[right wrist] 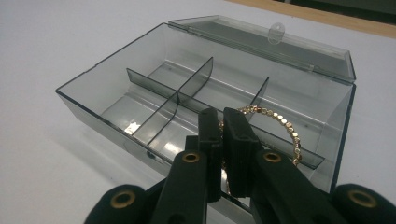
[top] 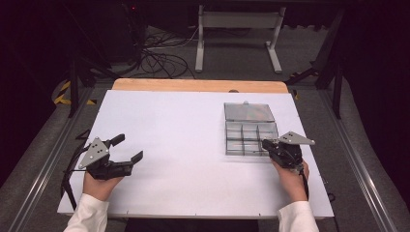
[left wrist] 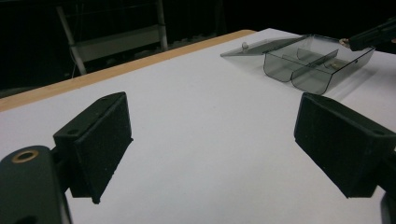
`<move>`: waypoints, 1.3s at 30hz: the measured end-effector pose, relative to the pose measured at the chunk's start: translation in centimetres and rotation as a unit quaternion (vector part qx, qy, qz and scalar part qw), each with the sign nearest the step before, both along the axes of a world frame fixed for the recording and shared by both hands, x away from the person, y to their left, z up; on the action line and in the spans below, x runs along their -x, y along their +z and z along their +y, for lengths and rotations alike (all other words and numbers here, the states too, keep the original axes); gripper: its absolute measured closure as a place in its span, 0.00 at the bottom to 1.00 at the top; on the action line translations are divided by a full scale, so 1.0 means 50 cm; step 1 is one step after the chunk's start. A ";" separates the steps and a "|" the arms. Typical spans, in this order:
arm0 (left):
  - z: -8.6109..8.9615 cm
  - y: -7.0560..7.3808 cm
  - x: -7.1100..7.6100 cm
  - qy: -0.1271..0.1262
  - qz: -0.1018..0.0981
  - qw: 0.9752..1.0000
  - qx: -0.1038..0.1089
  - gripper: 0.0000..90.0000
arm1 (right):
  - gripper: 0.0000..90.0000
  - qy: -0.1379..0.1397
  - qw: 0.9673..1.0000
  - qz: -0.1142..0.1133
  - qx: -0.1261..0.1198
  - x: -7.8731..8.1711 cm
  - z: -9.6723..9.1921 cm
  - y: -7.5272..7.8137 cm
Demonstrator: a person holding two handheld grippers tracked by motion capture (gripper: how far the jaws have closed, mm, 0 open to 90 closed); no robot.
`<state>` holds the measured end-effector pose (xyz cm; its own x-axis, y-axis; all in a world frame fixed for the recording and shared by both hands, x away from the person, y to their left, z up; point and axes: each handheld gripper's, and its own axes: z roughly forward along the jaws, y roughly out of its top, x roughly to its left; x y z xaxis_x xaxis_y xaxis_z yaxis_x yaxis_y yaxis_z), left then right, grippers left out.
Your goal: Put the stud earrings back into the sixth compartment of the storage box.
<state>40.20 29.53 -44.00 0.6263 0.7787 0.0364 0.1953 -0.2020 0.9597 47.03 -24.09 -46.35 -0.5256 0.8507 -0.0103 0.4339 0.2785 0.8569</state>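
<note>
Over near right corner of clear divided box (right wrist: 140,93), my right gripper (right wrist: 223,123) is pinching gold bead bracelet (right wrist: 280,122), jaws clamped nearly together, chain looping over near-right compartment. At left, my left gripper (left wrist: 212,140) is hovering over bare white table (top: 169,125), jaws spread wide, gripping nothing, well apart from box.

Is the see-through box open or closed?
Open. The box has its lid flipped back flat on the table behind it, so you can see the dividers inside.
</note>
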 end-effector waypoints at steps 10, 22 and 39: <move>0.000 0.000 0.000 0.000 0.000 1.000 0.000 0.13 | 0.85 -0.020 0.999 0.023 -0.009 -0.008 -0.004 -0.012; 0.000 0.000 0.002 -0.001 0.000 1.000 0.001 0.13 | 0.56 -0.016 0.999 0.000 -0.035 -0.003 -0.002 -0.007; 0.001 0.001 0.006 0.000 -0.003 1.000 0.004 0.13 | 0.25 -0.001 0.998 -0.038 -0.056 0.012 0.000 -0.001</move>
<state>39.93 29.60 -43.94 0.6269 0.7784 0.0347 0.1893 -0.1953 0.9623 46.42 -24.11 -46.39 -0.5251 0.8498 0.0456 0.3670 0.1778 0.9131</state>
